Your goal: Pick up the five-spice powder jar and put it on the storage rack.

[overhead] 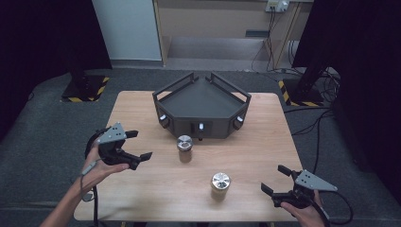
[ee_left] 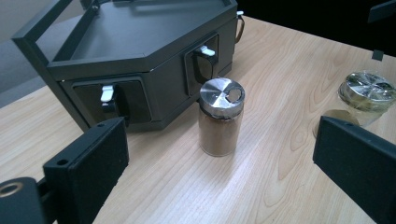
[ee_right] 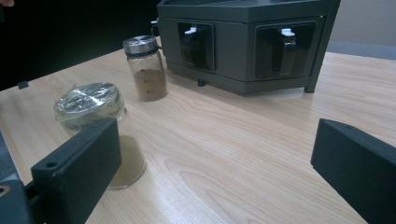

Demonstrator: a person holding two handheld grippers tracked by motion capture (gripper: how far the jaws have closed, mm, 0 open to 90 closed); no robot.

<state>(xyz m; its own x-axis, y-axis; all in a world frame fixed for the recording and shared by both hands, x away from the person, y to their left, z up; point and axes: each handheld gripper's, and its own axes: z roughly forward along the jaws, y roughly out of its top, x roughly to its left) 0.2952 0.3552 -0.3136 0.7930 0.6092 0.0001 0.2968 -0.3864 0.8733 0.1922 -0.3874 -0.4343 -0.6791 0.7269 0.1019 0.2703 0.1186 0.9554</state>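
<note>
I hold both hand-held grippers, left (overhead: 135, 146) and right (overhead: 275, 180), spread and empty over the bench (overhead: 142, 184), and I judge my next move is closing on a spice jar (overhead: 185, 148).

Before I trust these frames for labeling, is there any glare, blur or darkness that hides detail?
High view: dark at both edges, table evenly lit, jar lids shine. Left gripper view: near jar sharp, lid glare, far jar soft. Right gripper view: foil-like glare on the near jar's lid, claw pads slightly blurred.
</note>
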